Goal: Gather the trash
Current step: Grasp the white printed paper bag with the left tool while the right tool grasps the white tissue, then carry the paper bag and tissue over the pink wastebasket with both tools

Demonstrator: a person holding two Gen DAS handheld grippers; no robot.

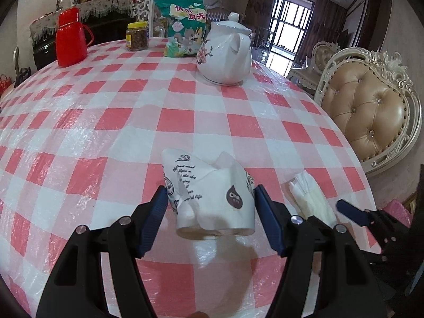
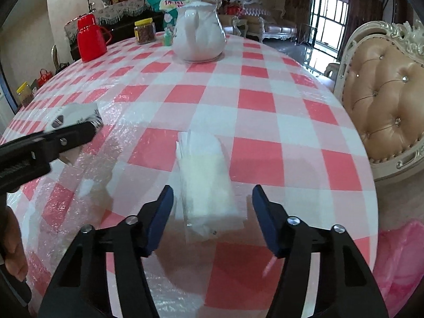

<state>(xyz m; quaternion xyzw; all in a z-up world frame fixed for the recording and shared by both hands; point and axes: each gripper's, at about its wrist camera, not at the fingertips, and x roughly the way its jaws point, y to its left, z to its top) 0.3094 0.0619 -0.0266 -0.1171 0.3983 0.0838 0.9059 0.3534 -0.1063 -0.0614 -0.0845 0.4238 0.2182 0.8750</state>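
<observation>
Blue-padded left gripper (image 1: pixel 210 198) pinched a crumpled white printed paper cup (image 1: pixel 212 193), its mouth aimed toward 12 o'clock. At 3 o'clock, near the red-checked table (image 1: pixel 159 122) edge, a clear wrapper of white tissue (image 2: pixel 205 182) lay lengthwise between the spread right gripper (image 2: pixel 212 198) pads, untouched.

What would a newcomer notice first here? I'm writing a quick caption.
The red-and-white checked tablecloth fills both views. Near its front edge, the left gripper squeezes a crumpled paper cup; the right gripper straddles a clear plastic wrapper. A white teapot stands farther back.
</observation>
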